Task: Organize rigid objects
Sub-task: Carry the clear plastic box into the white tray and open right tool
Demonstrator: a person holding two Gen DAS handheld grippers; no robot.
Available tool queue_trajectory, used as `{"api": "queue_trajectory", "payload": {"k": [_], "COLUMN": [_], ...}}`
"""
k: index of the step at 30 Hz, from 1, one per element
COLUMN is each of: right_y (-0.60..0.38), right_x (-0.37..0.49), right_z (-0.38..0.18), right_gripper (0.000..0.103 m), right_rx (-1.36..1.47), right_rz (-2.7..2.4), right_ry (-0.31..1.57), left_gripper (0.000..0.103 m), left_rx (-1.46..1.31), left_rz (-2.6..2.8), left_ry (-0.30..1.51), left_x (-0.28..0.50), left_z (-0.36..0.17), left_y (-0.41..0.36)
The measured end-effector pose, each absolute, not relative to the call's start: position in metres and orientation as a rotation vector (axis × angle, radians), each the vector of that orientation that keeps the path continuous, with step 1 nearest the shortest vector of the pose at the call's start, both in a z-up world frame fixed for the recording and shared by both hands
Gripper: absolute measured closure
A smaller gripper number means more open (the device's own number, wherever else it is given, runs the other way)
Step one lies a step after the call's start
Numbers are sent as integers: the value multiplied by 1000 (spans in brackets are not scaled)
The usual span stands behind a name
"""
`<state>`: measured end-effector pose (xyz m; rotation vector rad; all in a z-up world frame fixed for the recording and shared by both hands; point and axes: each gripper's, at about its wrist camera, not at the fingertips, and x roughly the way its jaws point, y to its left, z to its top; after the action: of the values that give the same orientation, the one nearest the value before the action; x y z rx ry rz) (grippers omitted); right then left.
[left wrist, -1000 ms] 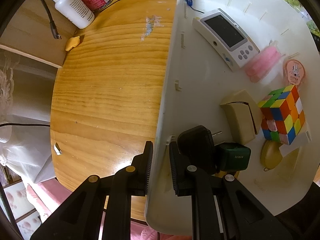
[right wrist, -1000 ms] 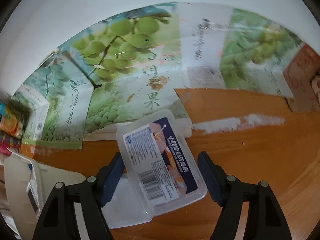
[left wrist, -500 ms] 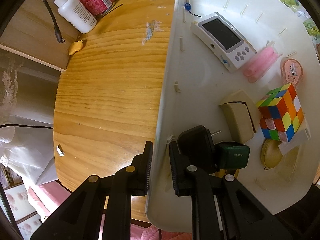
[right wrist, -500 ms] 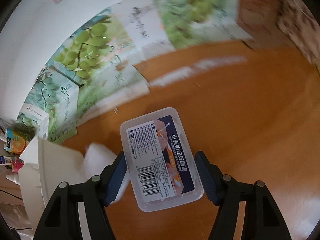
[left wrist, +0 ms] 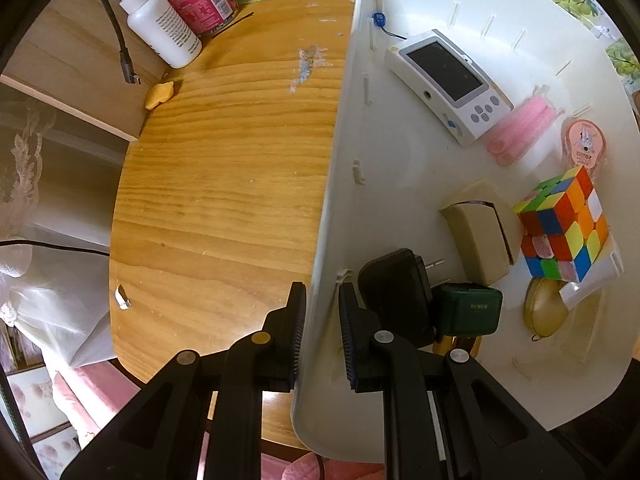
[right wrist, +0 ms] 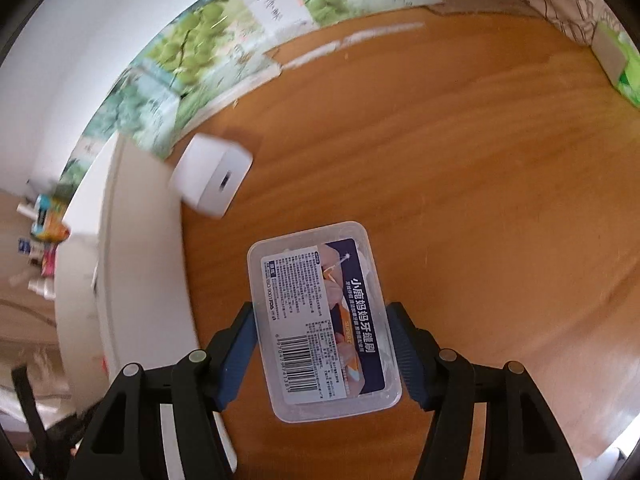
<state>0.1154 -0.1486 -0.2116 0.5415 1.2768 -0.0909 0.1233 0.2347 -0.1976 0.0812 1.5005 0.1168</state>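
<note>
Right wrist shows the right tool closing on the clear box — next, carry it to the white bin (left tool clamps its wall).

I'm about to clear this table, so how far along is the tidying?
Well along: the white bin already holds a cube, chargers and a handheld device. The left gripper clamps its wall. In hand: a clear box, the right gripper closing on it. Left: a white adapter on the table.
</note>
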Motion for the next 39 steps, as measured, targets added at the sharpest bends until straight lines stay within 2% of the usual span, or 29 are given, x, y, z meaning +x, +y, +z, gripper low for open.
{"api": "queue_trajectory", "payload": {"k": [24, 39], "right_y": [-60, 19], "right_x": [101, 101], "right_z": [-98, -99], "right_gripper": [38, 38], "right_rx": [295, 100], "right_rz": [287, 514], "right_ry": [1025, 1078], "left_gripper": [85, 85], "left_rx": [53, 13], "left_rz": [119, 98], "left_ry": [1501, 1483], "left_x": [118, 115], "left_z": [-197, -196], "left_y": [246, 258]}}
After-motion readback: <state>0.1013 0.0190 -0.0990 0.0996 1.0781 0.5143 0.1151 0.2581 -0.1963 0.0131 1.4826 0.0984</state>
